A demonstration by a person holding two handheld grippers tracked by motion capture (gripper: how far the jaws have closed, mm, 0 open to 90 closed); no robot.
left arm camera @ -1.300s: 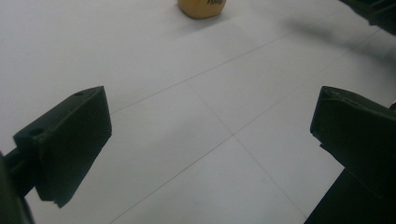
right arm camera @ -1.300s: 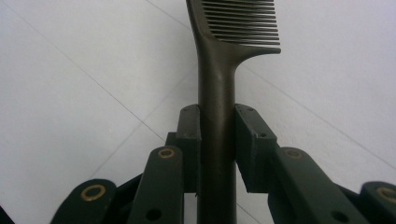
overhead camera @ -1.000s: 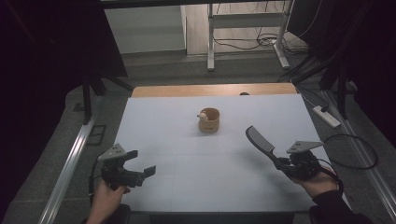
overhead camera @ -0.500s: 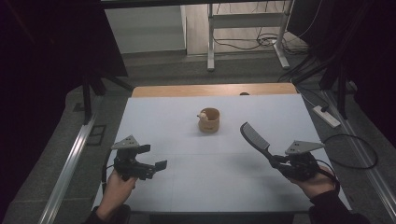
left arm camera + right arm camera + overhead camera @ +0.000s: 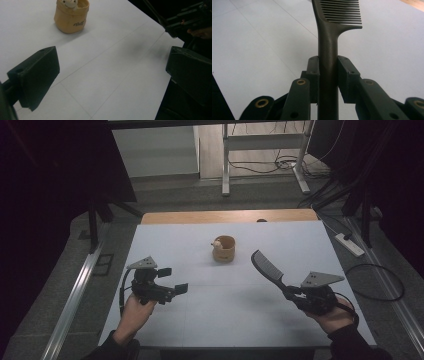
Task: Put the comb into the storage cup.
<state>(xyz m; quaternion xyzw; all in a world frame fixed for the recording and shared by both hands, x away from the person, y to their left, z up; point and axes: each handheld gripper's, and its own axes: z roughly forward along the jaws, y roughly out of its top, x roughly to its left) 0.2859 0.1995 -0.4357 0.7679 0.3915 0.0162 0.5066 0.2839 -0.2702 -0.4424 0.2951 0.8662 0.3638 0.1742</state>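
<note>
Comb (image 5: 329, 45) handle clamped between right gripper (image 5: 328, 72) jaws, teeth beyond

The high view looks forward and down from above the person's side onto the whole white rectangular table (image 5: 200, 320); the left gripper view sits low and close over the tabletop, facing the small tan fabric pouch (image 5: 72, 16), which the high view shares (image 5: 223, 249); the right gripper view looks very closely along the dark plastic comb (image 5: 329, 50)
</note>
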